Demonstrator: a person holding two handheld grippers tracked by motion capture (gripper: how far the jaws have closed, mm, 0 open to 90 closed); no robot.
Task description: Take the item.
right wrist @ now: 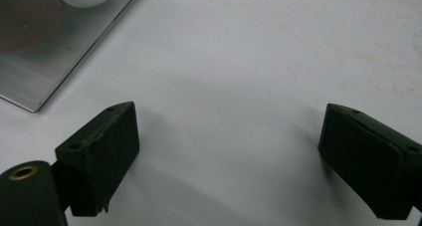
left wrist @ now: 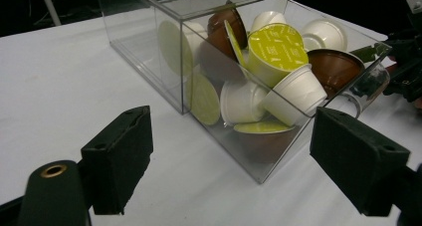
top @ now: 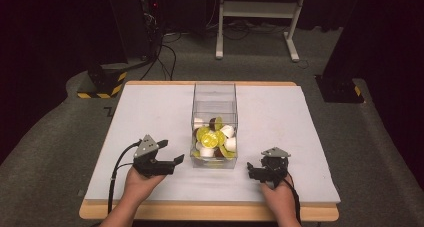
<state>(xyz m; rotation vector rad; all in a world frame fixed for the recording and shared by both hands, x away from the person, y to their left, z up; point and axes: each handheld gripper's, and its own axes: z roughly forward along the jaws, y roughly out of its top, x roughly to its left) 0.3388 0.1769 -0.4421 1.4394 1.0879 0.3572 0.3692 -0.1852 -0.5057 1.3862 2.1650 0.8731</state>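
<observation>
A clear plastic box (top: 214, 124) stands lengthwise near the middle of the table (top: 150, 112), its near end a short way in from the near edge. The coffee capsules (top: 214, 139), white, yellow-green and brown, are heaped at that near end, so they lie closest to the 2 hands; the far half of the box looks empty.

The left gripper (top: 167, 162) is held just off the box's near-left corner, aimed at it. Its jaws stand wide apart with nothing between them, and in the left gripper view the box corner and capsules sit framed between the pads (left wrist: 119, 159), which suggests a reach toward the box.

The right gripper (top: 256, 171) rests low near the near edge, just beside the box's near-right corner. Its jaws are also spread wide and empty over bare table, apparently waiting clear of the other hand's approach.
</observation>
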